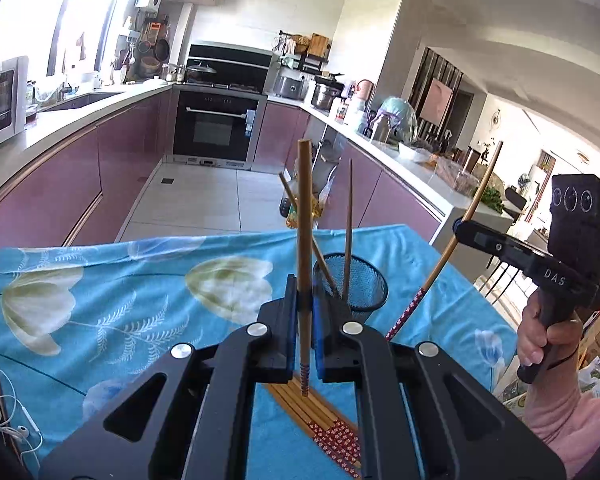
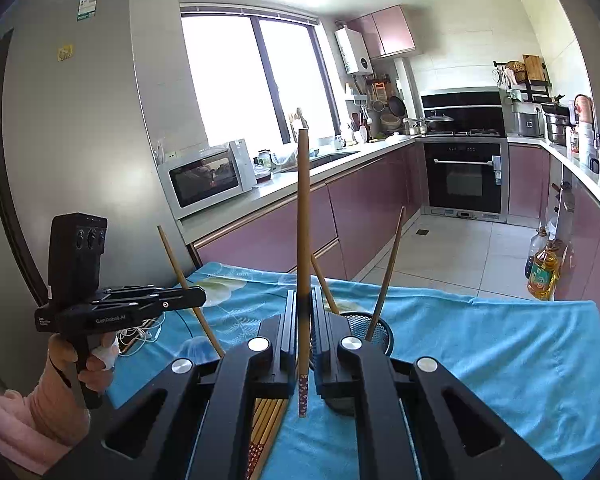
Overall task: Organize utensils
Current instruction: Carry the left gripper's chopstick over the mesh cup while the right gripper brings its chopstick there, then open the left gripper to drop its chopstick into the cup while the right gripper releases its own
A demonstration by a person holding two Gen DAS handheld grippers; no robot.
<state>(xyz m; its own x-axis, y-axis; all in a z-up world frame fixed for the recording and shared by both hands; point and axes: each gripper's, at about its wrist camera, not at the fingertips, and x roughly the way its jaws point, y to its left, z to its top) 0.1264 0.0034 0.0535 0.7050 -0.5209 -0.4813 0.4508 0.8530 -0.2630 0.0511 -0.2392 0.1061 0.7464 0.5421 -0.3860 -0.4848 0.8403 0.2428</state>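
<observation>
My left gripper (image 1: 302, 300) is shut on a wooden chopstick (image 1: 304, 216), held upright above the table; it also shows in the right wrist view (image 2: 195, 298). My right gripper (image 2: 303, 312) is shut on another upright chopstick (image 2: 303, 216); it shows in the left wrist view (image 1: 460, 229) too. A dark mesh cup (image 1: 360, 282) stands on the blue cloth just beyond both grippers, with two chopsticks (image 1: 348, 224) leaning in it. A bundle of chopsticks (image 1: 324, 420) with red patterned ends lies on the cloth under the grippers.
The table has a blue floral cloth (image 1: 99, 300). White earphones (image 1: 11, 420) lie at its left edge. Beyond are purple kitchen cabinets (image 1: 79, 176), an oven (image 1: 215, 128), a microwave (image 2: 207, 176) and oil bottles (image 2: 542, 272) on the floor.
</observation>
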